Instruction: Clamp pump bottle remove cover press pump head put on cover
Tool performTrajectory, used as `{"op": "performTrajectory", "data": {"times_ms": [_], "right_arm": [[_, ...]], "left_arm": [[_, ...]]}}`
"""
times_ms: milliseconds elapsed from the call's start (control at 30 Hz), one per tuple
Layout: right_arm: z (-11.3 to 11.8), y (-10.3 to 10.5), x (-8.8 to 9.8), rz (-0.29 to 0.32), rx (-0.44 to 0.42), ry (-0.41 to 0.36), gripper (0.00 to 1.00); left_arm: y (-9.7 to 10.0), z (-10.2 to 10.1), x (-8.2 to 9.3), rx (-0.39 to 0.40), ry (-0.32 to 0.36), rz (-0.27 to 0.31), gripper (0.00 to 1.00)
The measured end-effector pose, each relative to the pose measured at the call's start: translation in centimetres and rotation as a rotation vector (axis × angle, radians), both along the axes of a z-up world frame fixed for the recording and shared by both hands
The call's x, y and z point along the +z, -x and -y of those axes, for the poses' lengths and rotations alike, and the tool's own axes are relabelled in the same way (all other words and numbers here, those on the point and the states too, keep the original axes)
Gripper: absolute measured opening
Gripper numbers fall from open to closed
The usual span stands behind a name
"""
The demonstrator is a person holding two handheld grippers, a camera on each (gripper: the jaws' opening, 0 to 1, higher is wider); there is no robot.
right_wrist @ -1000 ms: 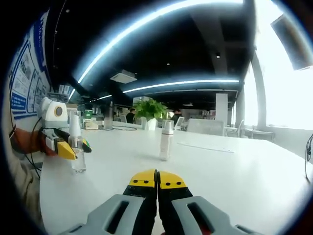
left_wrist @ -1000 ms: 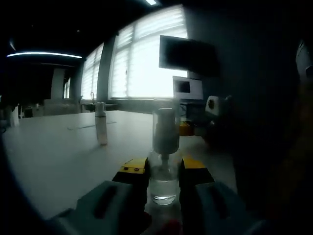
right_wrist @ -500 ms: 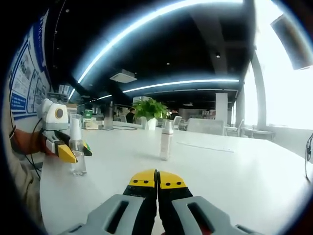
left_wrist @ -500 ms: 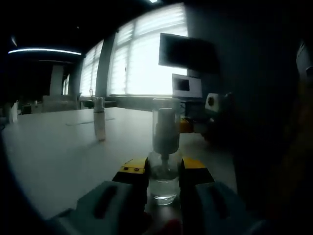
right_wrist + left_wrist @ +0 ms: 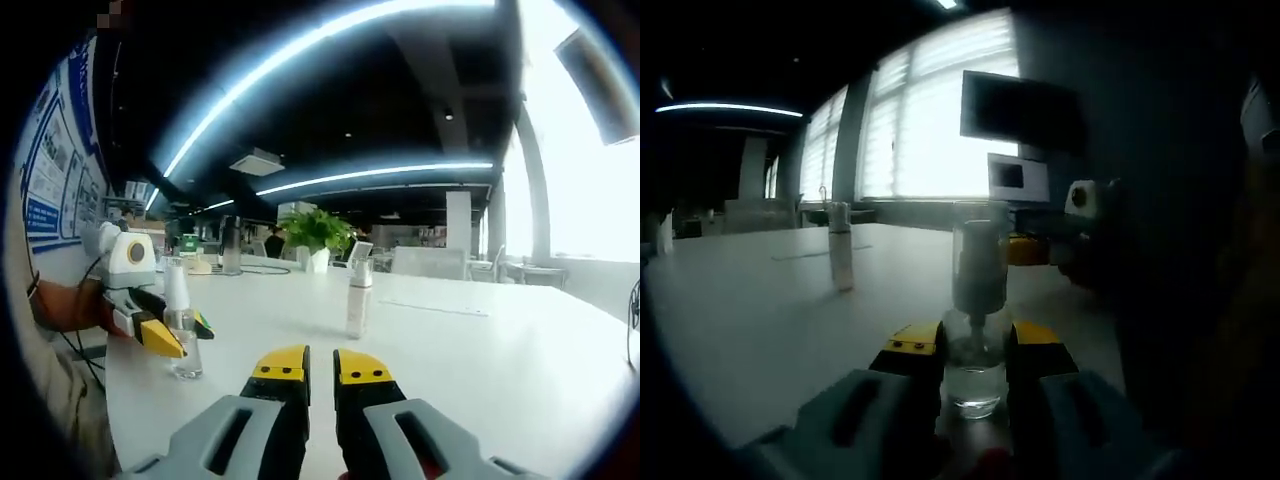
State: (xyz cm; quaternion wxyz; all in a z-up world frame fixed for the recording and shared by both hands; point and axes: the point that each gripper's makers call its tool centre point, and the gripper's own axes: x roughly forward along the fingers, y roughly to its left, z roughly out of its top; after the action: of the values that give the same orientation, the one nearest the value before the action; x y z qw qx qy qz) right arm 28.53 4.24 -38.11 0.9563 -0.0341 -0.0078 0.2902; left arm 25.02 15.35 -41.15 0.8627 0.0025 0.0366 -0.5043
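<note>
Left gripper view: left gripper (image 5: 974,352) clamps the bottle (image 5: 974,375) on the table (image 5: 760,330), cover (image 5: 979,255) on. Right gripper (image 5: 320,367) – jaws slightly parted – should open wider, approach the cover at ten o'clock, lift straight.

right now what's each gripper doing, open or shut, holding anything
Left gripper: shut on the clear pump bottle, which stands on the white table with its cover on.
Right gripper: slightly open, holding nothing.
</note>
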Motion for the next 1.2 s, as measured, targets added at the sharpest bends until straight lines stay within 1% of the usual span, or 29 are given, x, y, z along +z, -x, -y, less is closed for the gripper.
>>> {"op": "performTrajectory", "data": {"times_ms": [267, 367, 667, 933, 1200], "right_arm": [[-1.4, 1.0, 1.9, 0.006, 0.032, -0.007, 0.07], [-1.7, 1.3, 2.4, 0.011, 0.040, 0.000, 0.08], [-3.4, 2.4, 4.0, 0.016, 0.090, -0.018, 0.11], [-6.1, 3.9, 5.8, 0.024, 0.165, -0.041, 0.13], [-8.1, 4.8, 6.9, 0.040, 0.221, -0.030, 0.14]], "left_arm": [[-0.2, 0.0, 0.0, 0.003, 0.003, -0.002, 0.16], [-0.3, -0.1, 0.0, 0.005, 0.006, -0.007, 0.16], [-0.5, -0.3, 0.0, 0.007, 0.007, -0.008, 0.16], [-0.5, -0.3, -0.1, 0.006, 0.009, -0.011, 0.16], [-0.7, -0.4, -0.1, 0.007, 0.011, -0.014, 0.16]]}}
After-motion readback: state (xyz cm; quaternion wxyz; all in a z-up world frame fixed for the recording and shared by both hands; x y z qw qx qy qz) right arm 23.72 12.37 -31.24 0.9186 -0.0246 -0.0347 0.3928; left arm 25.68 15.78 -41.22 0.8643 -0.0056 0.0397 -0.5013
